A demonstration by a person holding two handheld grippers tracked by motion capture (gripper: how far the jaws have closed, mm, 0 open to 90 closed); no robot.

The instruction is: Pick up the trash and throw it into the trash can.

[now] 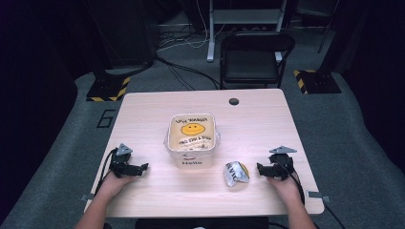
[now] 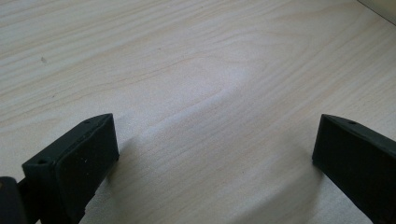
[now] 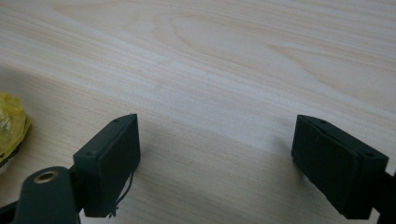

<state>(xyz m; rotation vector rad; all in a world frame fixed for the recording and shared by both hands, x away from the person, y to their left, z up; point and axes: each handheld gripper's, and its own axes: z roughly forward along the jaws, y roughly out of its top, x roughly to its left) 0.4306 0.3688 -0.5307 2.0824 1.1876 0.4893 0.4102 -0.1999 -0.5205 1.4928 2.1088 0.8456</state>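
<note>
A square white tub (image 1: pixel 192 141) with a yellow smiley face and the word Hello on its front stands at the middle of the wooden table (image 1: pixel 143 109). A crumpled silver and yellow wrapper (image 1: pixel 236 173) lies to its front right; its yellow edge (image 3: pixel 9 126) shows at the left of the right gripper view. My left gripper (image 1: pixel 144 167) rests on the table left of the tub, jaws wide apart over bare wood (image 2: pixel 215 140). My right gripper (image 1: pixel 259 168) rests just right of the wrapper, pointing at it, open with nothing between its pads (image 3: pixel 215 154).
A black folding chair (image 1: pixel 253 57) stands behind the table's far edge, with cables on the grey floor beside it. A dark round grommet (image 1: pixel 233 101) sits near the table's back edge. Bare wood lies around the tub on all sides.
</note>
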